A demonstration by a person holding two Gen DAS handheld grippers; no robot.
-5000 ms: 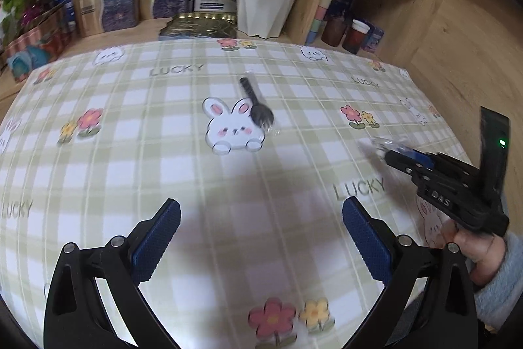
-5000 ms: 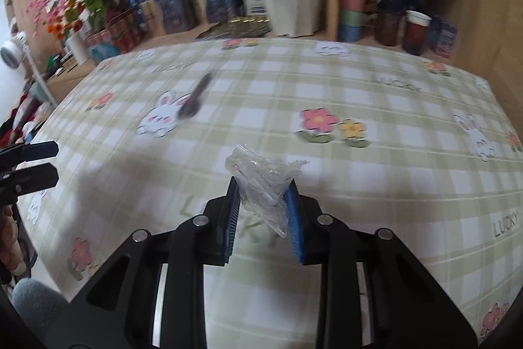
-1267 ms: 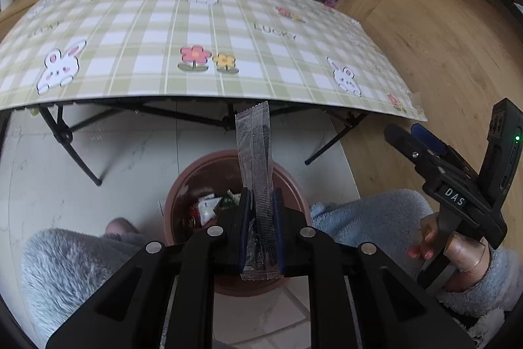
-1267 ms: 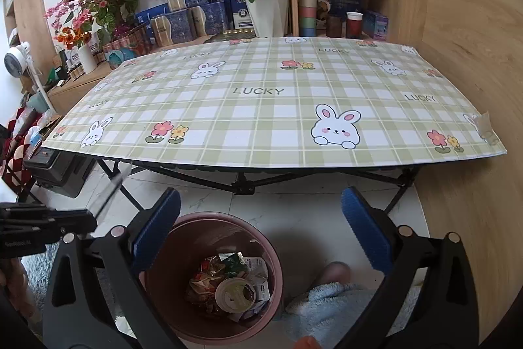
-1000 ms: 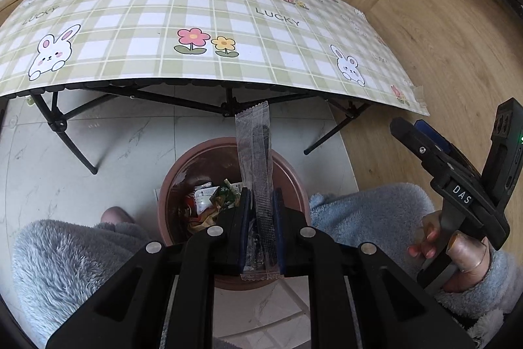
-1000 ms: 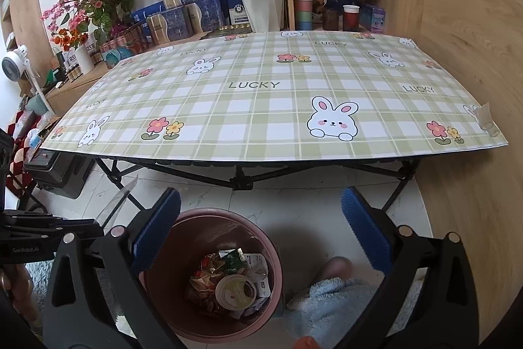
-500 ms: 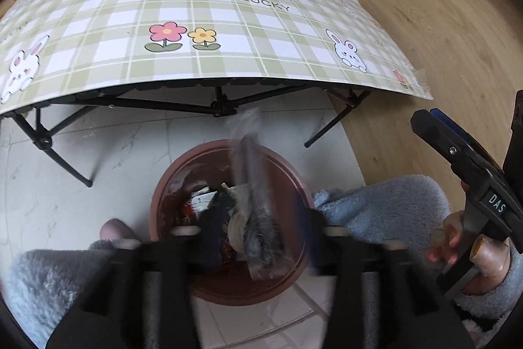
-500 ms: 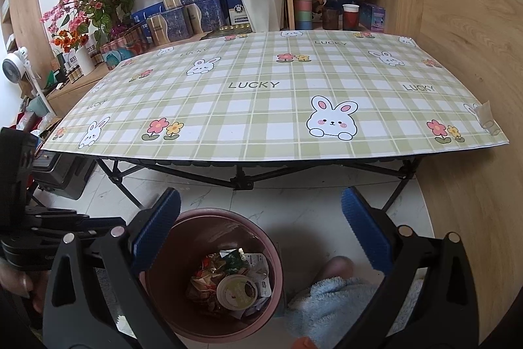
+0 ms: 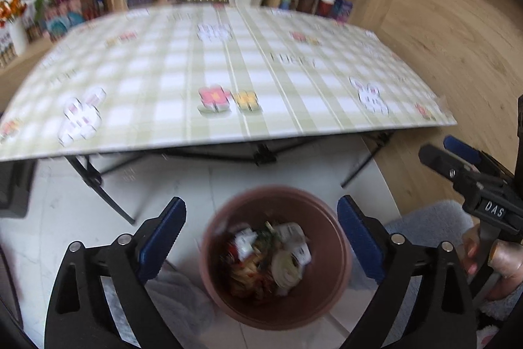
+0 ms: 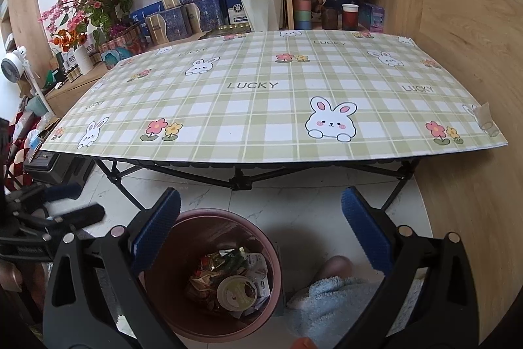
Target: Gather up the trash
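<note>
A brown round bin (image 9: 341,254) stands on the white floor in front of the table, with wrappers and a round lid (image 9: 284,265) heaped inside. My left gripper (image 9: 261,234) hangs above it, its jaws opening wide, and nothing is between the blue pads. The left wrist view is blurred. In the right wrist view the bin (image 10: 209,215) lies below my right gripper (image 10: 260,226), which is open and empty. My left gripper (image 10: 75,201) shows there at the left edge. A hand holds my right gripper (image 9: 464,165) at the right edge of the left wrist view.
A folding table with a green checked cloth (image 10: 261,107) stands just beyond the bin, its black legs (image 10: 240,180) close to the rim. Behind it are shelves with flower pots (image 10: 258,5), boxes and cups. A fluffy blue-clad leg (image 10: 327,296) is beside the bin.
My left gripper went from shut on a clear plastic wrapper to open. The wrapper dropped towards the bin and left the jaws. The left view tipped up. The right gripper kept still.
</note>
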